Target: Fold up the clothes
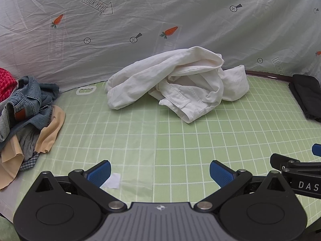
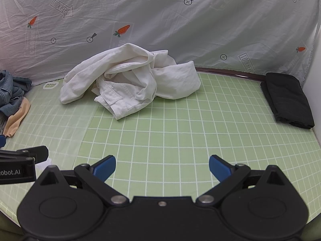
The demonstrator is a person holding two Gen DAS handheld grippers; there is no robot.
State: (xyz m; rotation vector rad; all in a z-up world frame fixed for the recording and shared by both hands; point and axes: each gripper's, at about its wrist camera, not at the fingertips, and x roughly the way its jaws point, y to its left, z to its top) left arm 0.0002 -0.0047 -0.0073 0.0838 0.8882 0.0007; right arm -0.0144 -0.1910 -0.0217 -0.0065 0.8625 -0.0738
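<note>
Left wrist view: the left gripper (image 1: 159,172) hangs over the green mat (image 1: 180,140), fingers spread wide, nothing between them. The white trousers (image 1: 172,82) lie crumpled at the mat's far edge, against the sheet (image 1: 160,10). The right gripper (image 2: 162,169) is likewise wide and empty. Left, a heap of clothes (image 1: 26,112); right, a folded black garment (image 2: 286,102), perhaps trousers.
</note>
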